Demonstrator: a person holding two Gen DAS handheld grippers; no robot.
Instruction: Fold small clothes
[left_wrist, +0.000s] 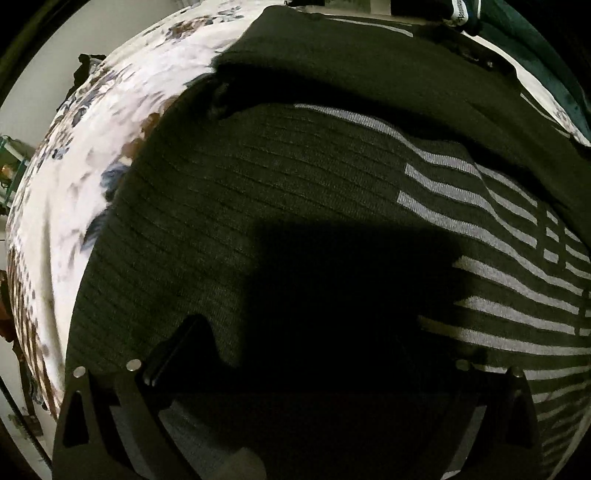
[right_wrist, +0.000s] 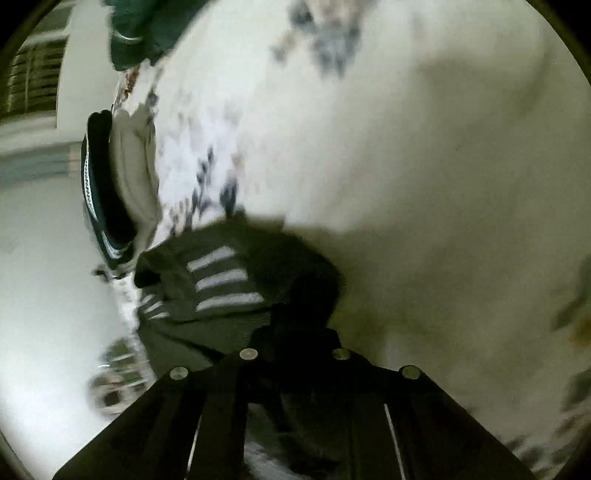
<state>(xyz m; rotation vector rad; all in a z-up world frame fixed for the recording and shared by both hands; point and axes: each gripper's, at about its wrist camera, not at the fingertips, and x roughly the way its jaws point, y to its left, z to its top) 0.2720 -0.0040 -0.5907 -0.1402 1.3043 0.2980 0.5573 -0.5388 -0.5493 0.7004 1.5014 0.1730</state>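
Note:
A dark green ribbed garment with grey stripes (left_wrist: 295, 192) lies spread on a white floral bedsheet (left_wrist: 92, 166). My left gripper (left_wrist: 317, 354) hovers just over its near part with the jaws wide apart and nothing between them. In the right wrist view my right gripper (right_wrist: 295, 339) is shut on a bunched edge of the same striped garment (right_wrist: 229, 280) and holds it up above the bedsheet (right_wrist: 424, 184). That view is blurred by motion.
A dark teal cloth (left_wrist: 535, 48) lies at the far right of the bed. In the right wrist view a pile of dark and cream clothes (right_wrist: 114, 184) sits at the bed's edge, with a pale floor (right_wrist: 40, 277) beyond.

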